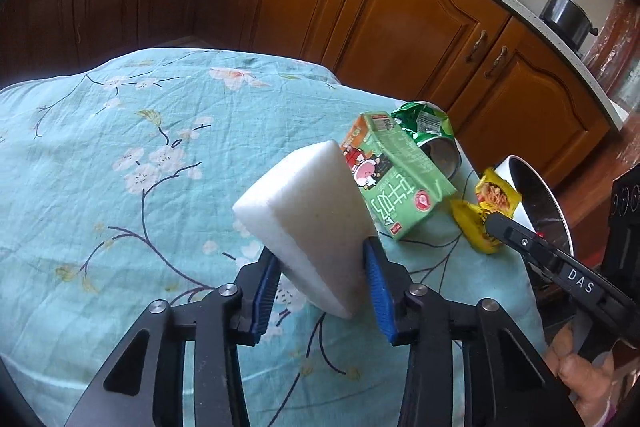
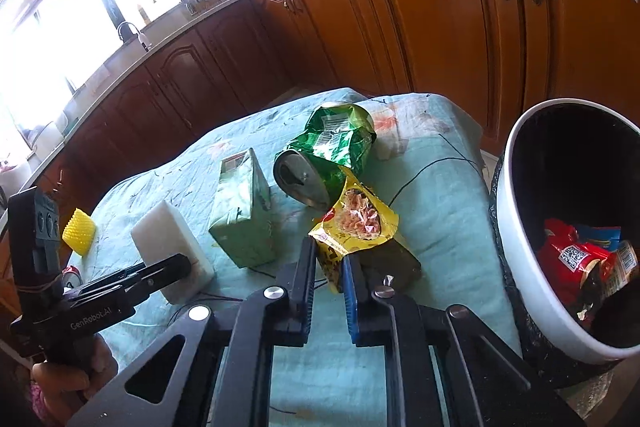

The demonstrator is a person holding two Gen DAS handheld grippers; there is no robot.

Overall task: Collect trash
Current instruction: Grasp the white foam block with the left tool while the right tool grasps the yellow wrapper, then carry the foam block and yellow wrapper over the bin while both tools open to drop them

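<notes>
Blue pads of the right gripper (image 2: pixel 327 277) sit nearest the lens, clenched on the lower edge of the yellow snack wrapper (image 2: pixel 354 227); the wrapper's long axis runs away from the jaws toward the far side, its upper end leaning on the crushed green can (image 2: pixel 320 155); the trash bin (image 2: pixel 516 227) stands just right of the table edge, mouth tilted toward this gripper, so I judge the coming move a short carry rightward; the right hand is nearer the bin. On the left, the left gripper (image 1: pixel 322 279) grasps the white foam block (image 1: pixel 308 215), with the green carton (image 1: pixel 396 183) just beyond it on the floral cloth (image 1: pixel 120 147).
</notes>
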